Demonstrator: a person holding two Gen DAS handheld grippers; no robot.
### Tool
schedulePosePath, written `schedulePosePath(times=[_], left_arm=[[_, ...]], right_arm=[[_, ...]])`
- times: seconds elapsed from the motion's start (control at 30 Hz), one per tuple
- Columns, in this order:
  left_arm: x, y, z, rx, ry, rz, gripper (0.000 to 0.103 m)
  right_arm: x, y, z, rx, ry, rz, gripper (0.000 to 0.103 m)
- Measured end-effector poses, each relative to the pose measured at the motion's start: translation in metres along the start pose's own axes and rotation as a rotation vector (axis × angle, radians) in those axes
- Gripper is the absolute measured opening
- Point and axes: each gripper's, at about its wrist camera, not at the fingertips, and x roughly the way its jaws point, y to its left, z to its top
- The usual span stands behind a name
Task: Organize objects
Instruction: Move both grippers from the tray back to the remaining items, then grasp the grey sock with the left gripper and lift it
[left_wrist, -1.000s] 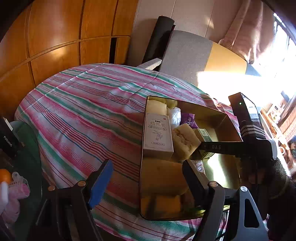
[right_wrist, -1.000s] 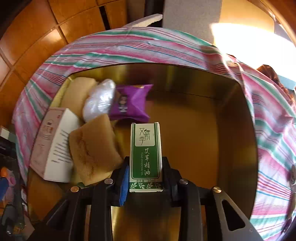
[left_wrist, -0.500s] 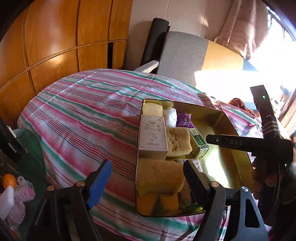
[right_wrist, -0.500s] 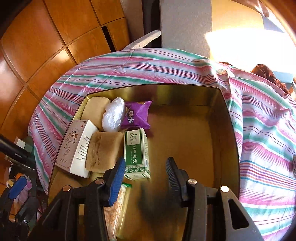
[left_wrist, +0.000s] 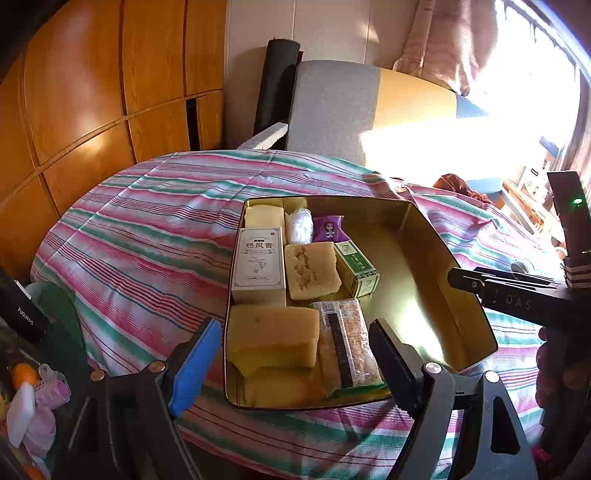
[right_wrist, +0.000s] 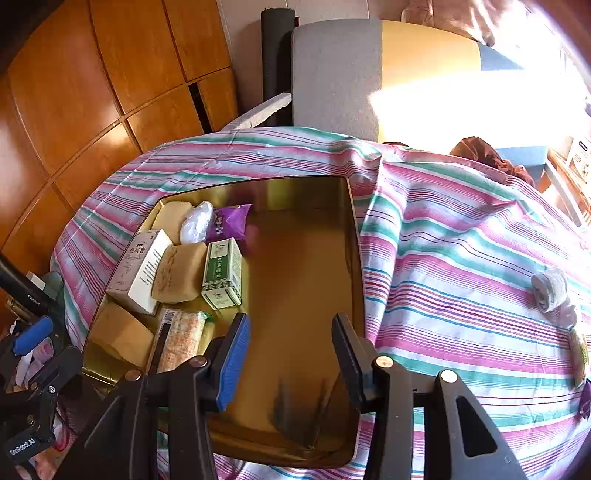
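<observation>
The right gripper (right_wrist: 291, 354) hangs wide and empty above the gold tin's (right_wrist: 354, 236) bare right half; the left gripper (left_wrist: 291, 354), also wide, holds nothing; the green box (right_wrist: 222, 273) lies inside, apparently touching the sponge cake (right_wrist: 177, 273), on the striped tabletop (right_wrist: 461, 258).

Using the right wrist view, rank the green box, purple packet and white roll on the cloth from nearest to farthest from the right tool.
1. Green box, in the tin, left of the right tool.
2. Purple packet, behind the box.
3. White roll, far right on the cloth.
</observation>
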Motion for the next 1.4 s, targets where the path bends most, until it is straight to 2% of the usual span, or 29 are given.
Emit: schedulePosePath(times=[0.2,0.4,0.67,0.9,1.1,1.4], left_arm=[[-0.002,-0.018,-0.001,0.052,0.003,-0.011,0.085],[0.0,-0.042,0.001,0.113,0.009,-0.041,0.086],[-0.001,-0.092,0.013,0.229,-0.006,-0.108,0.086],[0.006,-0.165,0.028,0.343,-0.005,-0.199,0.086],[0.034,-0.235,0.036,0.412,0.05,-0.244,0.086],[0.089,-0.331,0.045,0.476,0.164,-0.36,0.085]], right_arm=[[-0.019,-0.035,-0.01,0.04,-0.027,-0.044,0.046],[-0.036,-0.094,-0.019,0.125,-0.035,-0.125,0.047],[-0.074,-0.213,-0.034,0.31,-0.052,-0.3,0.047],[-0.102,-0.322,-0.066,0.539,-0.098,-0.492,0.047],[-0.109,-0.364,-0.096,0.749,-0.113,-0.489,0.047],[-0.13,-0.389,-0.118,0.932,-0.175,-0.438,0.047]])
